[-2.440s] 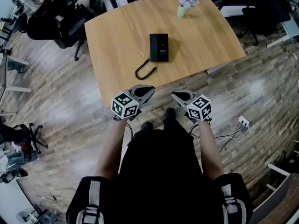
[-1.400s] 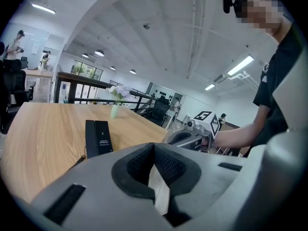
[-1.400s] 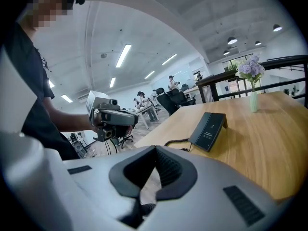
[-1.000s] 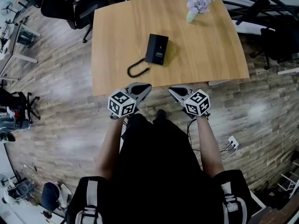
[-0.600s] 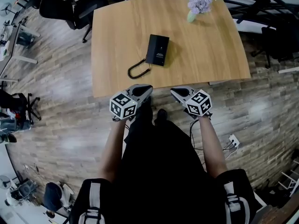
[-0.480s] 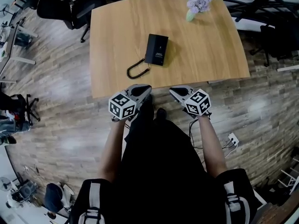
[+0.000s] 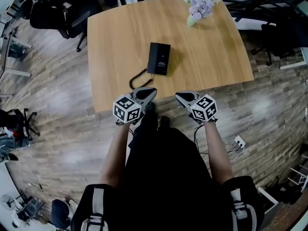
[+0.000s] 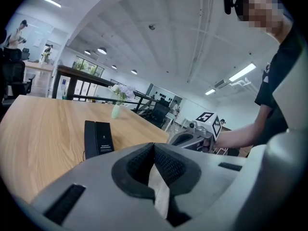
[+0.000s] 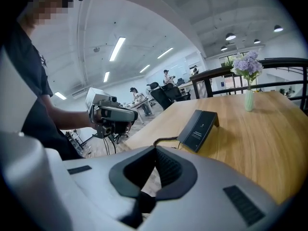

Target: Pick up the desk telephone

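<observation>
A black desk telephone [image 7: 159,58] lies flat on the wooden table [image 7: 115,28], its coiled cord [image 7: 138,75] trailing toward the near edge. The phone also shows in the left gripper view [image 8: 97,137] and the right gripper view [image 9: 198,128]. My left gripper [image 7: 151,91] is shut and empty at the table's near edge, just short of the cord. My right gripper [image 7: 178,96] is shut and empty too, level with the left one and to the right of the phone. Each gripper sees the other: the right gripper [image 8: 179,138] and the left gripper [image 9: 126,115].
A pale green vase of lilac flowers [image 7: 197,6] stands at the table's far right. Black office chairs [image 7: 57,11] crowd the far left corner and another chair [image 7: 279,37] the right. A power strip with cables [image 7: 237,142] lies on the wood floor at my right.
The person has stepped closer. Both grippers now reach the table's near edge, and the left one covers the near end of the cord. The jaws stayed shut.
</observation>
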Action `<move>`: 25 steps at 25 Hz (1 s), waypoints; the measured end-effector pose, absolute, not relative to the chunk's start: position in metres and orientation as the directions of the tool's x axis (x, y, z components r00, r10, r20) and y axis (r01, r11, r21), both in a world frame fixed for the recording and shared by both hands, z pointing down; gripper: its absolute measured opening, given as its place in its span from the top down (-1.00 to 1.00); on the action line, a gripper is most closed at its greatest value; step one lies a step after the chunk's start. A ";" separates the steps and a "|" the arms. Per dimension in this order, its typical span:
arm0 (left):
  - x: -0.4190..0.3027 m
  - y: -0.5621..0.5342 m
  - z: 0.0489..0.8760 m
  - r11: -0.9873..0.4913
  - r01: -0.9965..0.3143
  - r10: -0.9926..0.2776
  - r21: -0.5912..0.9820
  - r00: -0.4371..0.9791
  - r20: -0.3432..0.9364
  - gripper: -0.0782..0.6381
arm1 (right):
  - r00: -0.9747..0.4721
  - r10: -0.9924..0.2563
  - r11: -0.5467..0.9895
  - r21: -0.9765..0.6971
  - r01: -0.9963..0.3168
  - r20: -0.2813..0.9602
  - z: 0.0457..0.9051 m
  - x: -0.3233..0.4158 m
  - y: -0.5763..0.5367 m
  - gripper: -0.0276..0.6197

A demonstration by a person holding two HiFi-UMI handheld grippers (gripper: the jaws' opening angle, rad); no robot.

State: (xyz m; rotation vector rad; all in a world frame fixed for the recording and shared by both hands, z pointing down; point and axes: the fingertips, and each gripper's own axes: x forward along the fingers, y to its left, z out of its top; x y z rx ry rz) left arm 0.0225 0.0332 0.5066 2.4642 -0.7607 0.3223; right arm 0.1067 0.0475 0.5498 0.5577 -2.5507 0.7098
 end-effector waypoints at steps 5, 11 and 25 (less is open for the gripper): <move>0.007 0.018 0.510 -0.699 -0.564 -0.436 0.440 0.823 0.365 0.72 | -0.813 -0.289 0.772 -0.379 -0.510 0.505 0.547 0.096 0.035 0.84; -0.005 -0.003 0.515 -0.708 -0.542 -0.414 0.452 0.838 0.357 0.72 | -0.797 -0.310 0.749 -0.383 -0.541 0.519 0.554 0.083 0.024 0.84; -0.027 -0.041 0.526 -0.752 -0.469 -0.326 0.463 0.875 0.357 0.72 | -0.753 -0.385 0.684 -0.383 -0.621 0.534 0.565 0.063 -0.009 0.84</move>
